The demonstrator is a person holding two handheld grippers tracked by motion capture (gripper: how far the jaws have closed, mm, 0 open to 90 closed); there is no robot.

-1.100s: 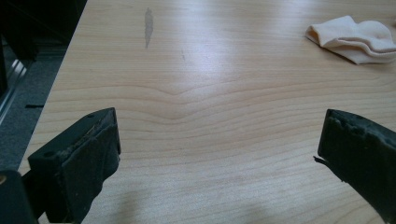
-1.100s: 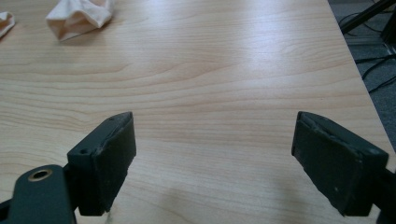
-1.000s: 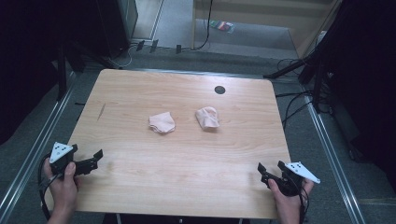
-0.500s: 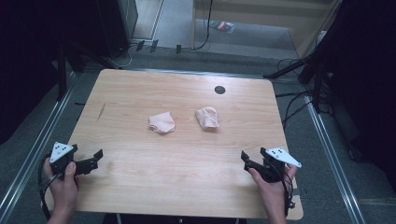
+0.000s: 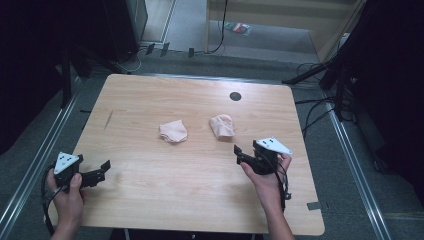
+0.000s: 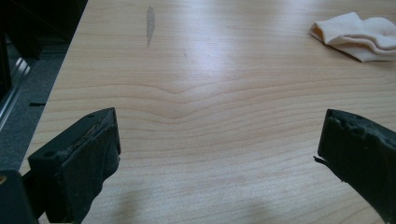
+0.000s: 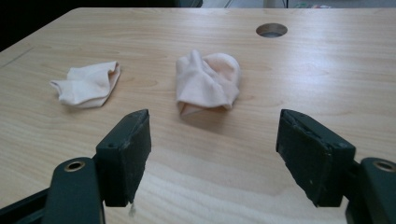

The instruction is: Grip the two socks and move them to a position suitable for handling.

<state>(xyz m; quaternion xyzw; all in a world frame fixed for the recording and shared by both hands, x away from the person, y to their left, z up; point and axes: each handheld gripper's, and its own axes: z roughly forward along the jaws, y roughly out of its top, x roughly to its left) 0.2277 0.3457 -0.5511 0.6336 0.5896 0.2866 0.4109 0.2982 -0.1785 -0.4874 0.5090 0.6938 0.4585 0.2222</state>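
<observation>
Two crumpled pale cloths lie near the middle of the tabletop (image 5: 150, 195): the left cloth (image 5: 173, 131) and the right cloth (image 5: 222, 125), apart from each other. The right tool (image 5: 242, 154), jaws wide and empty, points at the right cloth, just short of it. The left tool (image 5: 103, 168) rests by the near-left edge, jaws wide, empty.

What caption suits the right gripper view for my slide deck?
Open right gripper faces a crumpled cloth on the wooden table, a second cloth lying apart.
</observation>
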